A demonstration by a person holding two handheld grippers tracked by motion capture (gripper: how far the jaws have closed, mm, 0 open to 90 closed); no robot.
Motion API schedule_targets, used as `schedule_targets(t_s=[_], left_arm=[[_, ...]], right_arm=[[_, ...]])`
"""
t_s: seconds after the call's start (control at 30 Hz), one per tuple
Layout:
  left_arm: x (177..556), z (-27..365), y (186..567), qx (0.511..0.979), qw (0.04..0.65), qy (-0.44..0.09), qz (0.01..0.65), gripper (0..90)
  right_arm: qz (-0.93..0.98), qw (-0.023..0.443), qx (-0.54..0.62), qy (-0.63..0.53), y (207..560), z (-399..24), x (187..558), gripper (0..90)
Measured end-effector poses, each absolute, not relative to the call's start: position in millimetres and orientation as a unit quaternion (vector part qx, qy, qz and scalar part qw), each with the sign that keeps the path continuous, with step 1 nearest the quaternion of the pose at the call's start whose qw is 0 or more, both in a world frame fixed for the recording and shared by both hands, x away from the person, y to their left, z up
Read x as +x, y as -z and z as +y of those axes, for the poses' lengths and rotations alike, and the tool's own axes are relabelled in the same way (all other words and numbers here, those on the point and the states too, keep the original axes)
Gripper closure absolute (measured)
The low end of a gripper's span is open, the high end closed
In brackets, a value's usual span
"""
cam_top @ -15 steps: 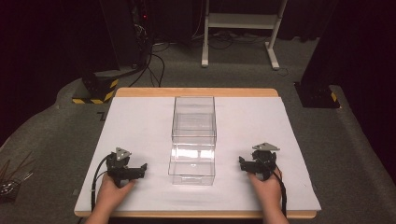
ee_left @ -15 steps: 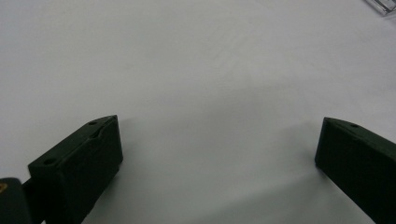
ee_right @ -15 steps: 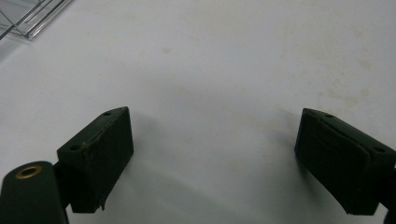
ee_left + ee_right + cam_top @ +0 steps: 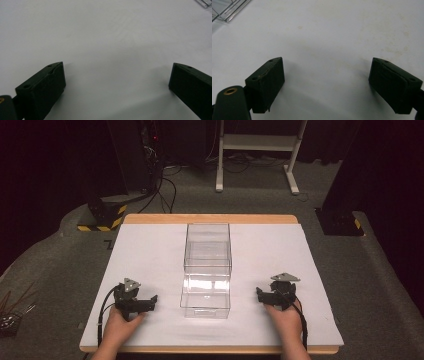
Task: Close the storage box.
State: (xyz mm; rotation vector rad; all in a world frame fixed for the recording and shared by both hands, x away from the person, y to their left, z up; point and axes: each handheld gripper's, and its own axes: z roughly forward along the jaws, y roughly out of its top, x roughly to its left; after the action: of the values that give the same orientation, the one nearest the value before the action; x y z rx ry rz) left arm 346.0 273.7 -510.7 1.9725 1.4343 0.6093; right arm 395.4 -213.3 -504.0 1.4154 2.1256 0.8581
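A clear plastic box (image 4: 207, 270), long and open-topped, stands in the middle of the white table cover (image 4: 150, 250). My left gripper (image 4: 150, 302) rests low on the cover to the box's left, held by a hand. Its jaws stand wide apart over bare white surface (image 4: 117, 75), with a corner of the clear box (image 4: 206, 3) at the top right. My right gripper (image 4: 261, 295) sits to the right of the box. It is open as well (image 4: 327, 75), nothing between the fingers, and an edge of the box (image 4: 227, 11) shows at the top left.
The table has a wooden rim (image 4: 210, 218) at the far side. Beyond it are a grey carpeted floor, a white frame's legs (image 4: 255, 150), cables, and black stands with yellow-black striped bases (image 4: 102, 217). A dark block (image 4: 342, 215) stands at the right.
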Motion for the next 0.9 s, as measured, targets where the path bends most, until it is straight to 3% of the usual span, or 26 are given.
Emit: schedule_targets(t_s=[0.9], left_arm=[[346.0,273.6,510.7,0.746,0.309,-0.231,0.543,1.0]], right_arm=[[0.77,0.233,0.478,-0.353,487.6,-212.7,380.4,11.4]])
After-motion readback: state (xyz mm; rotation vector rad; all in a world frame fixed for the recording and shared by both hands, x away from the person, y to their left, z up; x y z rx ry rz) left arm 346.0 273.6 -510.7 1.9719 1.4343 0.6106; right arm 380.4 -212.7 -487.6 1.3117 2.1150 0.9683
